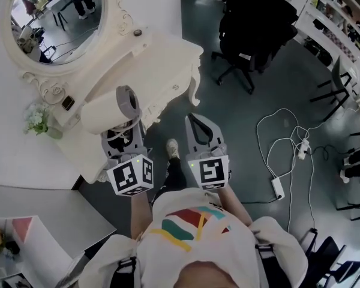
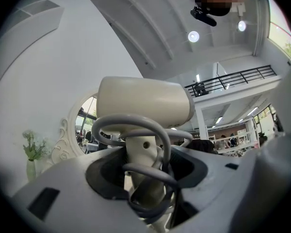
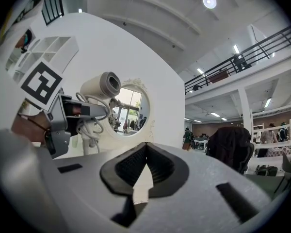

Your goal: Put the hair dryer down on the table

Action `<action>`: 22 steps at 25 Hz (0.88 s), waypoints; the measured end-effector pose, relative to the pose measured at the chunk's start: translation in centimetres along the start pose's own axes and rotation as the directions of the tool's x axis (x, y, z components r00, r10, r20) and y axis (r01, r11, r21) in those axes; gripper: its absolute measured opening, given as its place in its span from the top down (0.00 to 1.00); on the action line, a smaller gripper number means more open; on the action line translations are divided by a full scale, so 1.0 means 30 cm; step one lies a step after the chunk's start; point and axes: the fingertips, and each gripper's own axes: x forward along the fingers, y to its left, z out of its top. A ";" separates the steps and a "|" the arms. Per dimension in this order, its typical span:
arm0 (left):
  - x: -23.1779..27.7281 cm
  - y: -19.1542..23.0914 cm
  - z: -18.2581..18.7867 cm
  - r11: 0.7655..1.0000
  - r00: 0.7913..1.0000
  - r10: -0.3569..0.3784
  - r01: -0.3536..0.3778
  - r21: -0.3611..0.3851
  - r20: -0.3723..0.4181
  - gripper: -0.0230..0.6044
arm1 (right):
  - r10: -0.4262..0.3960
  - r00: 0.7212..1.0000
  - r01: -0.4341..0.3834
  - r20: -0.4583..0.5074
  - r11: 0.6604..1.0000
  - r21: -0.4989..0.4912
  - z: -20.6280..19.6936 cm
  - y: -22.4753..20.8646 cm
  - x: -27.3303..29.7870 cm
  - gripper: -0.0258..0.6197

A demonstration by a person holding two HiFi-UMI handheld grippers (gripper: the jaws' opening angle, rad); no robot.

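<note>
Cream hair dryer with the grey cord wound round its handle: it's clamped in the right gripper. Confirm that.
Not right: the cream hair dryer, grey cord wound round its handle, is clamped in the left gripper, as the left gripper view shows. The right gripper is shut on nothing.

Right half of table [image 1: 168, 59] bare, open to approach from the floor side. Back walled by mirror [image 1: 54, 20]. The flower vase [image 1: 42, 122] and small dark item [image 1: 68, 103] (unidentifiable) crowd the left end. Off to the right, office chair [image 1: 252, 23] stands well apart.
</note>
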 end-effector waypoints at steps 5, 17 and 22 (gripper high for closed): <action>0.047 0.016 -0.035 1.000 1.000 0.007 -0.007 -0.014 -0.017 0.60 | -0.016 1.000 0.016 -0.018 1.000 -0.010 -0.029 -0.026 0.033 0.96; 0.257 0.080 -0.094 1.000 1.000 0.024 -0.024 -0.018 -0.011 0.60 | 0.010 0.999 -0.011 -0.031 1.000 -0.021 -0.065 -0.066 0.267 0.96; 0.382 0.144 -0.140 0.998 0.998 0.056 -0.057 -0.030 -0.035 0.60 | 0.017 0.998 -0.018 -0.053 1.000 -0.021 -0.080 -0.094 0.404 0.96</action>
